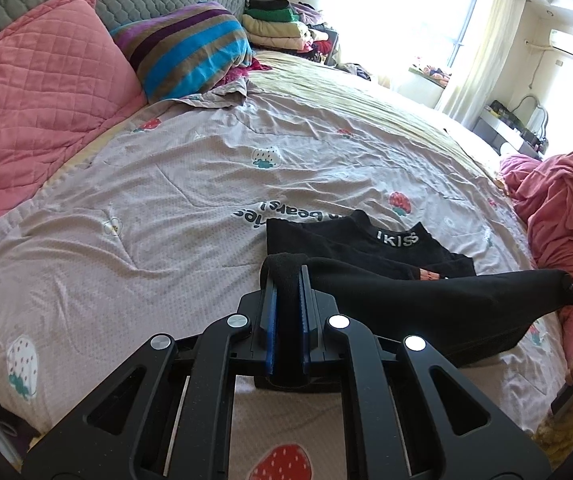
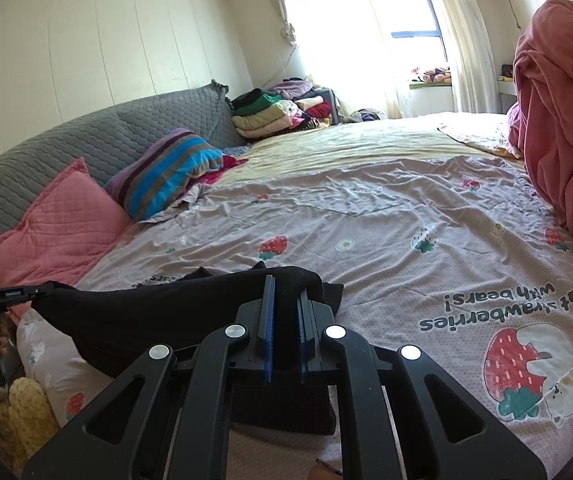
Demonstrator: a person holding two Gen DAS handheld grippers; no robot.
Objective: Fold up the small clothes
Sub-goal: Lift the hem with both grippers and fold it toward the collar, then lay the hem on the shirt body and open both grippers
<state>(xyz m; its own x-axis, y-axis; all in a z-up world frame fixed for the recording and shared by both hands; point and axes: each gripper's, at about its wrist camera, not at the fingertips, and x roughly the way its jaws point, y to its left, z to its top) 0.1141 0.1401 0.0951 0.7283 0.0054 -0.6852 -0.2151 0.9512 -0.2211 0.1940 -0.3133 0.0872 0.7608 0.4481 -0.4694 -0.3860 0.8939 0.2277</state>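
Observation:
A small black garment [image 1: 446,304] hangs stretched between my two grippers just above the strawberry-print bed sheet [image 1: 166,184]. My left gripper [image 1: 286,276] is shut on its left corner, with cloth bunched over the fingertips. My right gripper [image 1: 572,288] holds the other corner at the right edge of the left wrist view. In the right wrist view the right gripper [image 2: 286,292] is shut on the black garment [image 2: 146,312], which runs left to the left gripper [image 2: 40,292]. A folded black garment [image 1: 366,246] with a lettered waistband lies on the sheet just beyond.
A pink quilted pillow [image 1: 38,92] and a striped pillow [image 1: 190,52] lean on the grey headboard [image 2: 86,148]. A pile of folded clothes [image 1: 278,24] sits at the far corner. A heap of pink blanket [image 2: 558,120] lies on the bed's right side.

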